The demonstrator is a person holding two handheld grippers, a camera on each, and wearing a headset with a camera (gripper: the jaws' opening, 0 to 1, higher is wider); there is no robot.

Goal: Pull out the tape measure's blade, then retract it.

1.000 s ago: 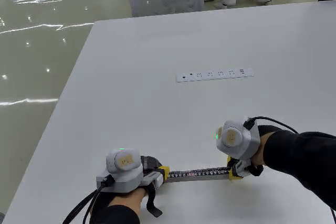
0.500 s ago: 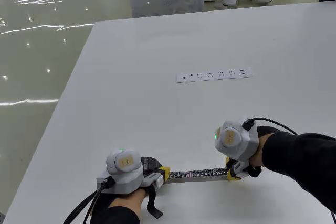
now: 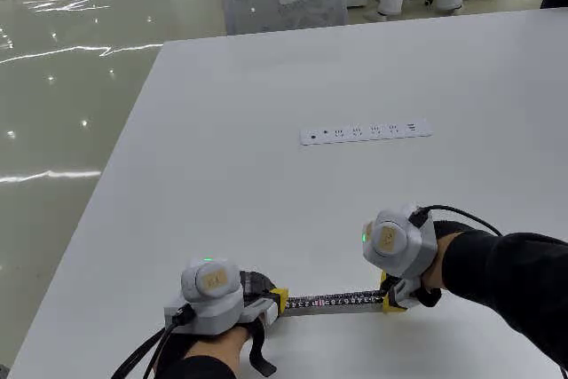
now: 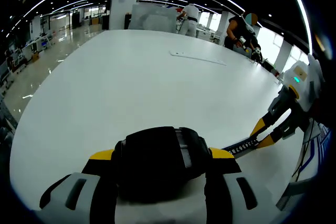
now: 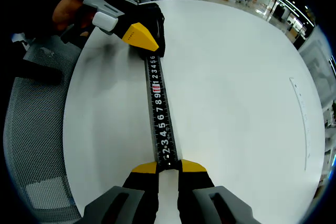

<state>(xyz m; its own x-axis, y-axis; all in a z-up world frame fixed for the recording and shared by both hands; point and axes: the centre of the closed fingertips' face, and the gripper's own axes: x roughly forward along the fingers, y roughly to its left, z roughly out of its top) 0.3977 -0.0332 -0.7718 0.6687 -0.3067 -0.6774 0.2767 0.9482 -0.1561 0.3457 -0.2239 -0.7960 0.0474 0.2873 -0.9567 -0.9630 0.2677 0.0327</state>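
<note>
Left claw: the left gripper [image 4: 163, 154], grey with yellow-tipped jaws, is clenched on the black tape measure case [image 4: 157, 174], one jaw against each flank.
Right claw: the right gripper [image 5: 168, 167] is pinched closed on the free end of the grey metal blade [image 5: 159, 109].
Where the tape is: low in the head view, near the front edge of the white table [image 3: 266, 113]. The case sits at lower left and the blade runs out straight to the right as far as the right gripper. Whether the blade touches the tabletop cannot be told.
Head view adds: both grippers side by side, a black sleeve at lower right, a black strap [image 3: 257, 350] hanging below the case, and a white power strip [image 3: 366, 132] well apart at centre right.
Left gripper view adds: the rounded back of the case at the bottom of the frame, and the right gripper at the right edge with a green light on its housing.
Right gripper view adds: the printed face of the blade running up the middle to the case at upper left, and a grey mesh chair seat [image 5: 37, 145] at lower left.
Writing: in the right gripper view the blade reads 2 to 9, then a red mark, then 1 to 6. Small lettering on the blade in the left gripper view is too blurred to read.
</note>
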